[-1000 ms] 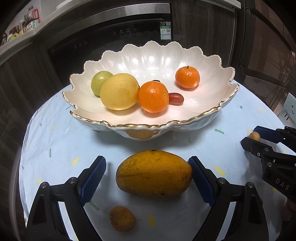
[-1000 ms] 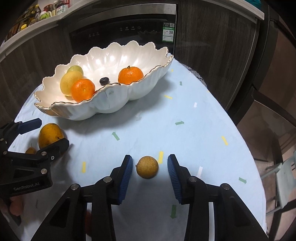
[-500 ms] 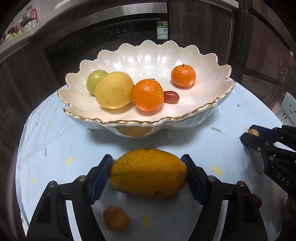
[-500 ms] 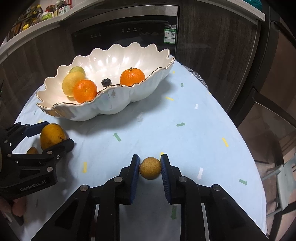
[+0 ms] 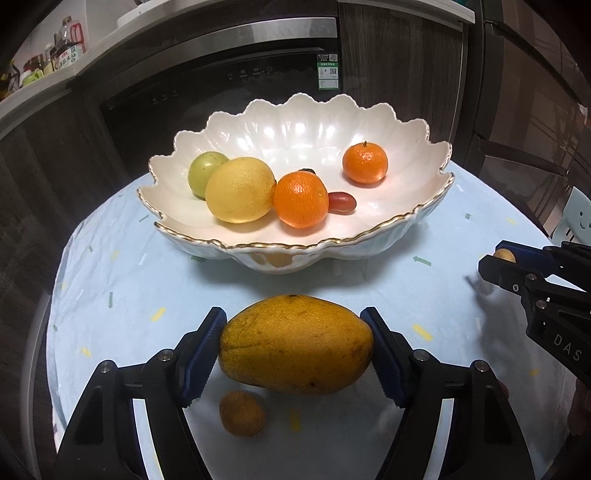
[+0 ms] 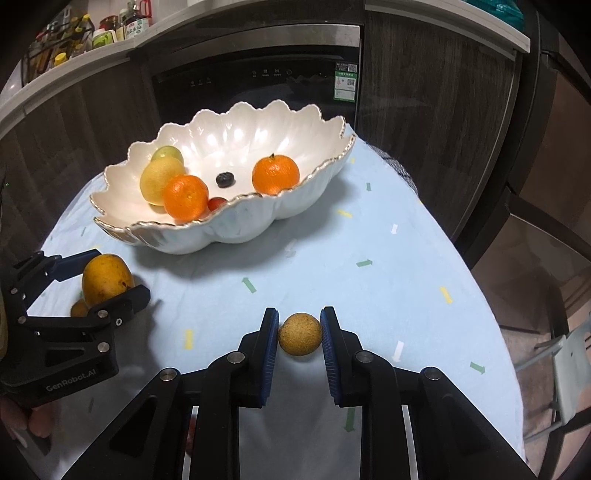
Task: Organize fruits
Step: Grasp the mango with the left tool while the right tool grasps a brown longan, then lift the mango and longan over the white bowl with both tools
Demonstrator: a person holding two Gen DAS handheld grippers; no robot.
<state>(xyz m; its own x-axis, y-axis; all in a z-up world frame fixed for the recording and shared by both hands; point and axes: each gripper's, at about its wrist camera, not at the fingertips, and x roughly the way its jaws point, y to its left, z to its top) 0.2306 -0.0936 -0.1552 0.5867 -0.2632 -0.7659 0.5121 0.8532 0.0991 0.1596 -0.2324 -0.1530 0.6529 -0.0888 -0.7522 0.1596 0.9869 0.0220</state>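
Observation:
My left gripper (image 5: pixel 295 343) is shut on a yellow mango (image 5: pixel 295 343) and holds it just above the blue tablecloth, in front of the white scalloped bowl (image 5: pixel 369 247). A small brown fruit (image 5: pixel 242 413) lies below the mango. My right gripper (image 6: pixel 299 334) is shut on a small round tan fruit (image 6: pixel 299 334), lifted slightly off the cloth. The bowl (image 6: pixel 240 225) holds a lemon (image 5: pixel 240 190), a green fruit (image 5: pixel 205 170), two oranges (image 5: pixel 301 199), a red grape tomato (image 5: pixel 341 202) and a dark berry (image 6: pixel 225 179).
The round table (image 6: pixel 388 258) has a light blue cloth with small coloured marks; its edge falls away on the right. A dark oven front (image 6: pixel 258 81) and cabinets stand behind. A shelf with bottles (image 6: pixel 92 33) is at the upper left.
My left gripper closed onto the mango and lifted it. My right gripper closed onto the small tan fruit and raised it a little.

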